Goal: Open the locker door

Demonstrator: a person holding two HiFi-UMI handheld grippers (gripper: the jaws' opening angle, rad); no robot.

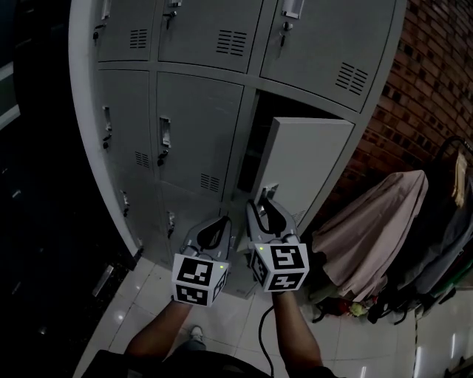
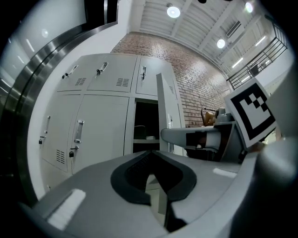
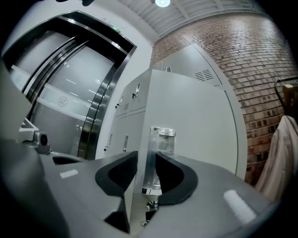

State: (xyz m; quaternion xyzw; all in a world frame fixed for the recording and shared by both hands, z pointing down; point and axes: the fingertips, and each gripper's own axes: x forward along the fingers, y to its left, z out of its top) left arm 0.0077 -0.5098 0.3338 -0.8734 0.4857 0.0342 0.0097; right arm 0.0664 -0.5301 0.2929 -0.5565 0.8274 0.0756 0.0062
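the locker door [image 1: 307,166] stands swung out from the grey lockers [image 1: 192,111], with its compartment dark behind it. the right tongs [image 3: 147,160] clamp the door's free edge at the metal handle [image 3: 163,139], one pad on each side. the left tongs [image 2: 150,155] are closed on nothing, just beside the right ones.

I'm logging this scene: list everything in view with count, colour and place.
lockers: one bank, grey, straight ahead
open locker door: one, grey, second row, right column
door handle: one, silvery, on that door's edge
brick wall: one, red-brown, right of the lockers
garments: several, pale and dark, hanging at far right
floor tiles: many, pale glossy, underfoot
ceiling lights: several, white, overhead
forearms: two, bare, bottom of the head view
left gripper: one, grey, shut and empty, beside the right gripper
right gripper: one, grey, closed on the door handle
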